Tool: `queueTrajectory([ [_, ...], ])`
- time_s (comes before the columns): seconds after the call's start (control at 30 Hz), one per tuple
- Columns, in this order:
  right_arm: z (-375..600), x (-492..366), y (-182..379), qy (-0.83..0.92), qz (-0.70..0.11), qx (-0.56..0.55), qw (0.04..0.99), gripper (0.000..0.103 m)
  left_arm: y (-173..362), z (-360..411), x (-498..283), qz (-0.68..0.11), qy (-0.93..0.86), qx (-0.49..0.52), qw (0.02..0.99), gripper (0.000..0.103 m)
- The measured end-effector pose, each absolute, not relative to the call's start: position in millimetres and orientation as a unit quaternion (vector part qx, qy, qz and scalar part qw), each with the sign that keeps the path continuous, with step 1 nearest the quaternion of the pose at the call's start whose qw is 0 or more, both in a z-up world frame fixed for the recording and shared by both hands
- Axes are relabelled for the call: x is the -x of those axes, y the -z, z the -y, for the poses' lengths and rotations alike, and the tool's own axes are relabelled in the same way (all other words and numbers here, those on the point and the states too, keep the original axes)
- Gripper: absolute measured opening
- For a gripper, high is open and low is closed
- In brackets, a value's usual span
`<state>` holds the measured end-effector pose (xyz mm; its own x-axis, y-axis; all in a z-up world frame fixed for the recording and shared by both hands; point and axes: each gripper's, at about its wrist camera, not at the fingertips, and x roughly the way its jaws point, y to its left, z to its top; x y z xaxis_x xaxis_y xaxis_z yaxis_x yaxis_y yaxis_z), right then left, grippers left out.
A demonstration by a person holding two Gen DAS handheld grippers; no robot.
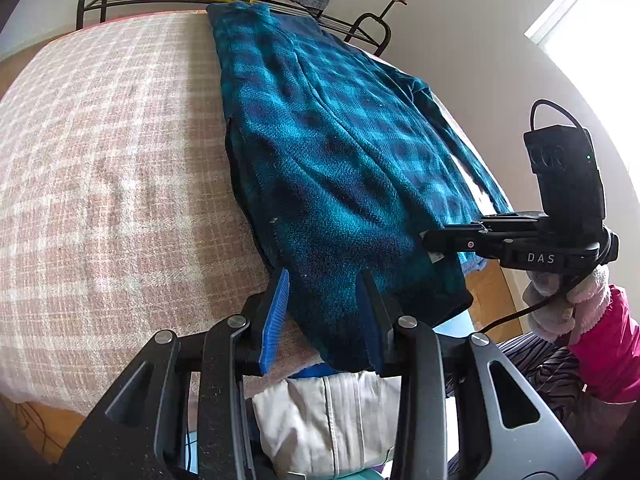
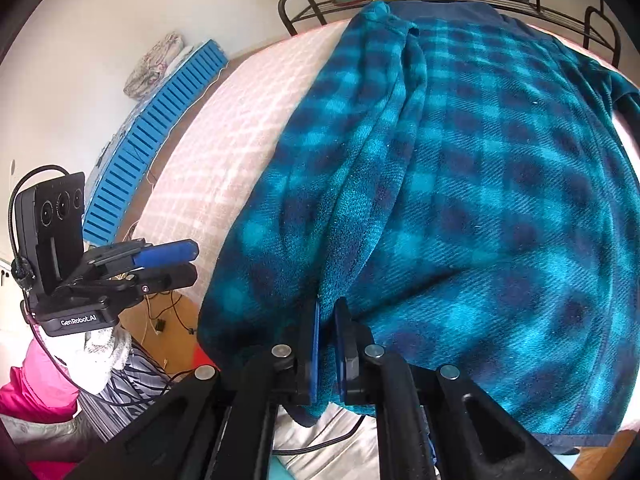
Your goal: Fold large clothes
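Blue plaid fleece (image 1: 320,140) spread lengthwise on bed (image 1: 100,160), hem overhanging near edge, pinched there by right gripper (image 2: 326,320), left gripper (image 1: 320,292) spread around hem; likely mid-fold, next needing left closed, then hem carried toward collar.

"DAS" marks right tongs (image 1: 444,240); "GenRobot.AI" marks left tongs (image 2: 176,264).
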<state>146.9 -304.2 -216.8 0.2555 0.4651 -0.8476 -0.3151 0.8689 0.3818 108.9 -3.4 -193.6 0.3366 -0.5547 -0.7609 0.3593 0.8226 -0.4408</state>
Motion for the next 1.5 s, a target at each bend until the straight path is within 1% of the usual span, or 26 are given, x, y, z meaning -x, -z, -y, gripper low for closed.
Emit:
queueTrajectory([
  [0.1, 311, -151, 240, -0.250, -0.583, -0.098, 0.767, 0.004, 193, 13, -110, -0.500, 0.280, 0.086, 0.815, 0.034],
  [0.17, 303, -155, 252, -0.249, -0.593, -0.094, 0.760, 0.005, 192, 24, -113, -0.501, 0.291, 0.080, 0.811, 0.034],
  [0.27, 299, -156, 254, -0.256, -0.595, -0.080, 0.758, 0.010, 193, 43, -111, -0.494, 0.305, 0.045, 0.813, 0.034],
  [0.33, 300, -158, 250, -0.260, -0.596, -0.079, 0.756, 0.014, 205, 53, -110, -0.508, 0.307, 0.023, 0.804, 0.034],
  [0.37, 303, -161, 246, -0.262, -0.593, -0.084, 0.757, 0.027, 214, 56, -110, -0.519, 0.304, 0.017, 0.799, 0.034],
  [0.4, 307, -161, 241, -0.263, -0.584, -0.090, 0.763, 0.032, 222, 57, -109, -0.529, 0.302, 0.012, 0.793, 0.034],
  [0.47, 312, -161, 228, -0.259, -0.564, -0.092, 0.778, 0.032, 232, 59, -104, -0.529, 0.300, -0.007, 0.794, 0.034],
  [0.57, 323, -163, 209, -0.250, -0.539, -0.108, 0.797, 0.032, 226, 62, -96, -0.516, 0.301, -0.036, 0.801, 0.034],
  [0.63, 331, -161, 198, -0.240, -0.522, -0.113, 0.811, 0.032, 218, 57, -94, -0.507, 0.305, -0.017, 0.806, 0.034],
  [0.7, 343, -157, 185, -0.227, -0.497, -0.114, 0.830, 0.037, 205, 52, -93, -0.488, 0.299, -0.001, 0.820, 0.034],
  [0.83, 369, -149, 171, -0.196, -0.470, -0.125, 0.851, 0.037, 186, 52, -99, -0.466, 0.303, 0.034, 0.830, 0.034],
  [0.97, 393, -150, 180, -0.171, -0.483, -0.131, 0.848, 0.037, 189, 77, -105, -0.475, 0.312, 0.020, 0.823, 0.034],
  [1.1, 421, -148, 208, -0.113, -0.522, -0.108, 0.838, 0.037, 197, 90, -113, -0.496, 0.311, 0.027, 0.810, 0.034],
  [1.17, 445, -136, 219, -0.082, -0.526, -0.118, 0.839, 0.037, 198, 92, -116, -0.497, 0.308, 0.027, 0.811, 0.034],
  [1.23, 472, -121, 225, -0.054, -0.525, -0.151, 0.836, 0.046, 201, 91, -116, -0.500, 0.304, 0.026, 0.810, 0.034],
  [1.27, 485, -113, 228, -0.041, -0.523, -0.168, 0.835, 0.055, 203, 91, -117, -0.503, 0.301, 0.027, 0.810, 0.034],
  [1.37, 509, -97, 227, -0.030, -0.511, -0.195, 0.836, 0.055, 209, 90, -118, -0.510, 0.296, 0.029, 0.807, 0.034],
  [1.43, 511, -95, 226, -0.034, -0.514, -0.187, 0.836, 0.057, 210, 88, -121, -0.513, 0.291, 0.034, 0.807, 0.034],
  [1.47, 509, -95, 227, -0.028, -0.519, -0.178, 0.836, 0.060, 211, 87, -123, -0.515, 0.288, 0.039, 0.806, 0.034],
  [1.5, 507, -96, 229, -0.023, -0.524, -0.169, 0.834, 0.060, 210, 86, -124, -0.517, 0.287, 0.049, 0.805, 0.034],
])
